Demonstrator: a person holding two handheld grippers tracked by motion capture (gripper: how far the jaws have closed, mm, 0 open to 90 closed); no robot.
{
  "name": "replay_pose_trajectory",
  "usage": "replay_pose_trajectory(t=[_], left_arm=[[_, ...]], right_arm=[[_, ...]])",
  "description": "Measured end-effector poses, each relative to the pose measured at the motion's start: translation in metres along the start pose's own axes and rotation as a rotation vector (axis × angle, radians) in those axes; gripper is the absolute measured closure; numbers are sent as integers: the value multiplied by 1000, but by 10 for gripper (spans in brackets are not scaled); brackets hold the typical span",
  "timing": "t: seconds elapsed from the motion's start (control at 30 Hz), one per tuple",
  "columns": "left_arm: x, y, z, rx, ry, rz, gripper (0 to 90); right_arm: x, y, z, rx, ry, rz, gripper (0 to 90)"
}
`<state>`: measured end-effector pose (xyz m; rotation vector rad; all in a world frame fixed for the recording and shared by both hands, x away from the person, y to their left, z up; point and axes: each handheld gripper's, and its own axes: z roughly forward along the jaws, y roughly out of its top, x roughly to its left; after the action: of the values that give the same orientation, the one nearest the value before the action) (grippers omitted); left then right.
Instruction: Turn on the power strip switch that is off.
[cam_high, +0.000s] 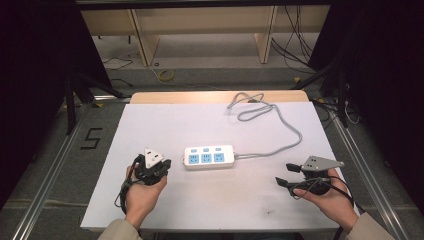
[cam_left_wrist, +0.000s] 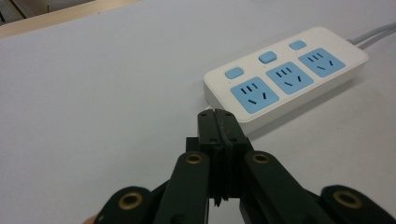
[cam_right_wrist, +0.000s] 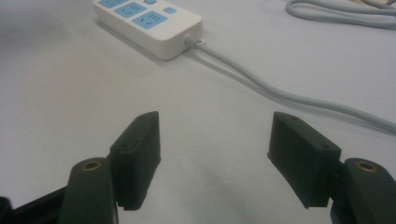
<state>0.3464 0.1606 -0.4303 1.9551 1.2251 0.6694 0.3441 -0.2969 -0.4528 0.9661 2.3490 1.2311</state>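
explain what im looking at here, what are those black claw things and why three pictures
Nothing here is a robot arm: a person sits at a table and holds a hand tool with two black jaws in each hand. The high view looks down from above the person's side. The left gripper is at the left there, the right gripper at the right. The other two pictures come from small cameras riding on the tools, looking along their jaws.

In the left gripper view, the left gripper has its jaws pressed together with nothing between them, its tip close to the near end of the power strip. In the right gripper view, the right gripper stands wide open, also empty.

On the table lies a white power strip with three blue sockets and three buttons. Its grey cable loops toward the far edge.
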Motion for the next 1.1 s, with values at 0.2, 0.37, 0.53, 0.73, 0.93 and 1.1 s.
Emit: replay_pose_trajectory(t=[0.2,0.37,0.53,0.73,0.93,1.1], left_arm=[[-3,5,9,9,-7,7,896],[-7,11,16,17,-6,29,896],[-12,17,23,29,-12,36,897],[-15,19,30,45,-24,47,897],[-18,24,36,46,-28,51,897],[-20,28,41,53,-31,51,897]], right_arm=[[-1,0,0,0,-1,1,344],[0,-1,0,2,0,1,343],[-1,-1,0,1,0,1,343],[-1,0,-1,-1,-3,-1,343],[0,-1,-1,4,0,1,343],[-1,-1,-1,5,-1,2,343]])
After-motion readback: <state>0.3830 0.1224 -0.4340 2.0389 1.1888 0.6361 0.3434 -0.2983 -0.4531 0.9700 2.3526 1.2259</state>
